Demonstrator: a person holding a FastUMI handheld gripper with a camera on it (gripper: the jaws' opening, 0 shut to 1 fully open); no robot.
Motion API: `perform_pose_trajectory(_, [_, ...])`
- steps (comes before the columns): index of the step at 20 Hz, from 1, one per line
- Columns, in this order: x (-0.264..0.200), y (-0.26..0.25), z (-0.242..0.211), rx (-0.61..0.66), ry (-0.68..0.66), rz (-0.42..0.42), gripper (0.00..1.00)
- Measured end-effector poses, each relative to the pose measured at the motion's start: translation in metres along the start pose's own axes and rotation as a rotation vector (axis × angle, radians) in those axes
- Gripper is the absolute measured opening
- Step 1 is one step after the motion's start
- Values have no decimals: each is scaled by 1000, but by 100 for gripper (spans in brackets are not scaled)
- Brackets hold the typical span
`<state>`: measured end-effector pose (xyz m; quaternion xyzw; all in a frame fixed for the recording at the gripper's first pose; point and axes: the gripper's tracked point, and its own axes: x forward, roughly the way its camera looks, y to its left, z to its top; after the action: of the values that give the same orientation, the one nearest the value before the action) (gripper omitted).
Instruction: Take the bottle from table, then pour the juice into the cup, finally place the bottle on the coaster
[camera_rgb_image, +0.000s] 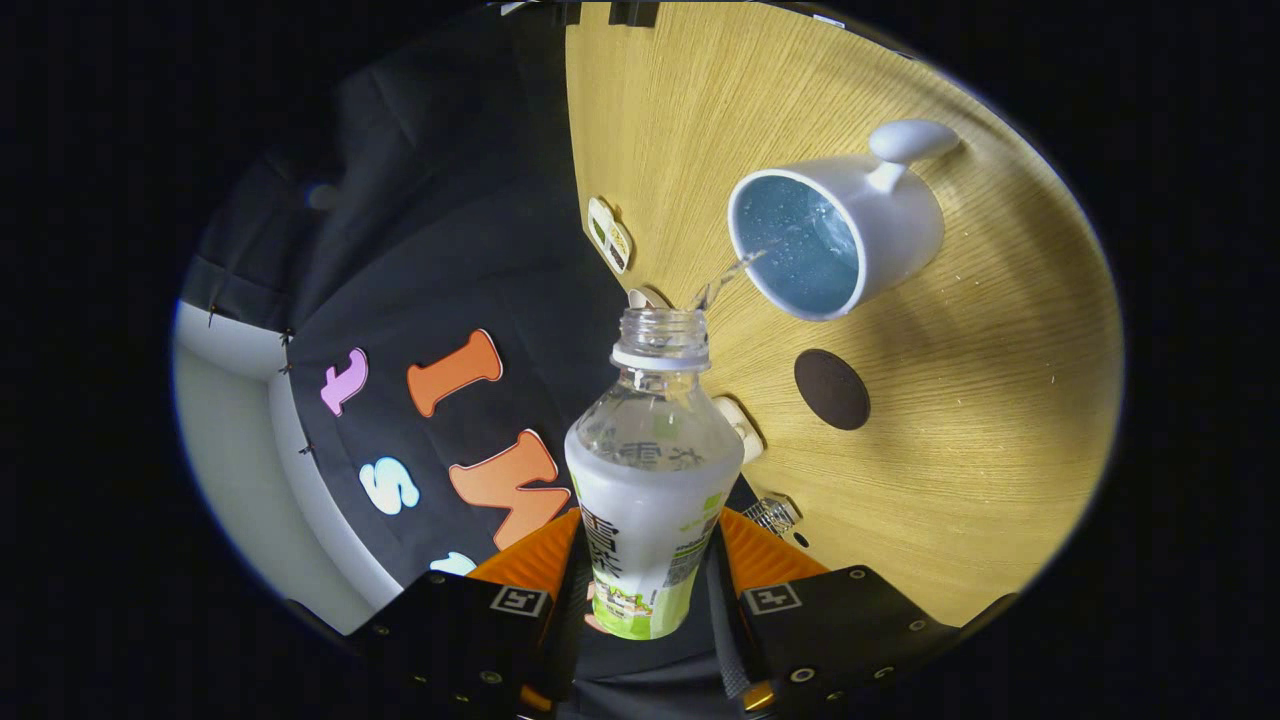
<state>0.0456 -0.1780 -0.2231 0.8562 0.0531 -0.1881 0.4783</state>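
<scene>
My gripper (648, 570) is shut on a clear plastic bottle (652, 470) with a white and green label, both fingers pressing its lower body. The bottle is uncapped and tipped over toward the table. A thin clear stream (728, 277) runs from its mouth into the white mug (840, 235), which has a blue inside and a handle on its far side. Liquid and bubbles show in the mug. A dark round coaster (832, 389) lies on the wooden table (980, 420), between the bottle's neck and the mug.
Several small items sit along the table's edge by the booth wall: a flat oval packet (609, 235), a pale cap-like piece (740, 425) and a small metallic object (772, 515). Bare wood stretches beyond the coaster and mug.
</scene>
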Motion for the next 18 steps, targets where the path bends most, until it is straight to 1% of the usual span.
perform_pose_trajectory(4, [-3, 4, -1, 11, 7, 16, 56])
perform_pose_trajectory(10, [-1, 2, -3, -1, 11, 8, 57])
perform_pose_trajectory(14, [2, -12, 0, -96, -1, -41, 56])
perform_pose_trajectory(16, [4, -23, 1, -188, -13, -73, 56])
perform_pose_trajectory(18, [7, -26, -1, -324, -12, -89, 56])
